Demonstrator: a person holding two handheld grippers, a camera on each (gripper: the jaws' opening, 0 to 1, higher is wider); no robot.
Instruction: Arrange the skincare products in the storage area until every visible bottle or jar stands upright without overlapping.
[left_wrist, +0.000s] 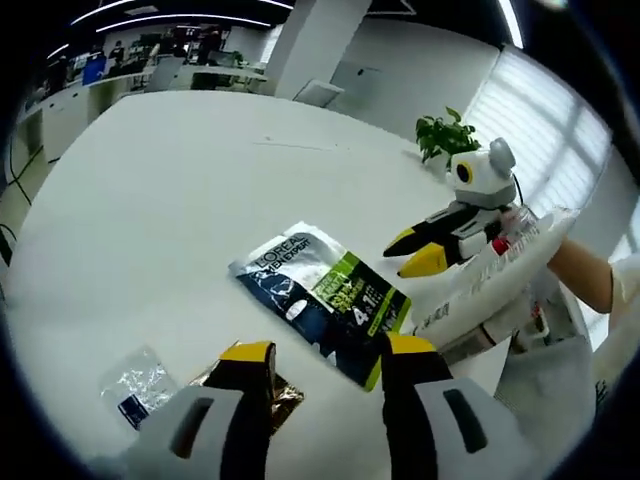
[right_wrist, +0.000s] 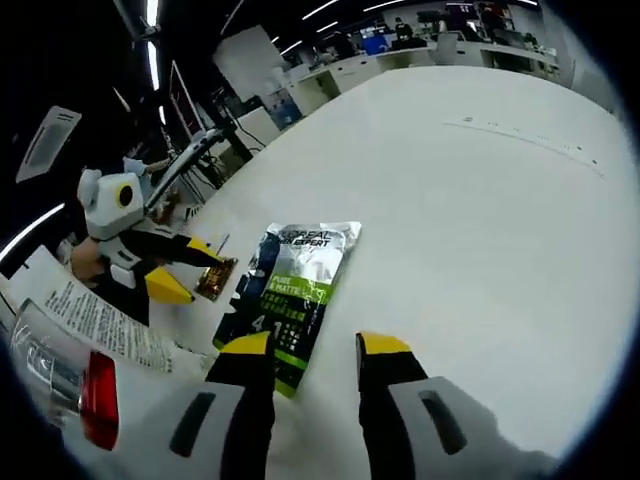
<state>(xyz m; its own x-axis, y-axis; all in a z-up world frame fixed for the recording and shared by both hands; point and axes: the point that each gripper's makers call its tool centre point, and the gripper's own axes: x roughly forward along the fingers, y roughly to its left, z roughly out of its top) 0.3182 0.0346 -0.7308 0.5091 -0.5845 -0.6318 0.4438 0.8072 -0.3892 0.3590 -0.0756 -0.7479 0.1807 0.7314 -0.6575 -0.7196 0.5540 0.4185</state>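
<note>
Across the round white table (left_wrist: 180, 200), which takes up most of both views, three loose items lie near the edge closest to the person: one large sachet, one small brown packet, one small clear packet. Room behind is an open office with ceiling strip lights, desks (left_wrist: 190, 70) along the far side, a white pillar (left_wrist: 310, 40), and one potted plant (left_wrist: 445, 135) at the table's far edge by a window with blinds. Largest item is the L'Oréal Men Expert pouch (left_wrist: 325, 295), one count, lying flat on the table well inside the near edge: silver top, dark blue and black body, green panel with white print, a large "4" and "1". In the right gripper view the same pouch (right_wrist: 295, 290) lies just ahead of that gripper's jaws. A clear plastic bag (left_wrist: 500, 275) with printed text hangs off the table edge, a sleeve (left_wrist: 625, 285) beside it; a red-capped bottle (right_wrist: 85, 395) shows inside it. Left gripper (left_wrist: 330, 350): one, yellow-tipped black jaws parted, nothing between them, hovering over the near edge. Right gripper (right_wrist: 310, 345): one, jaws likewise spread and empty, tips above the pouch's lower end. Brown foil packet (left_wrist: 280, 395) lies under the left jaws, partly hidden. Clear sachet (left_wrist: 140, 385) with a blue label lies just beside it, apart from the pouch.
</note>
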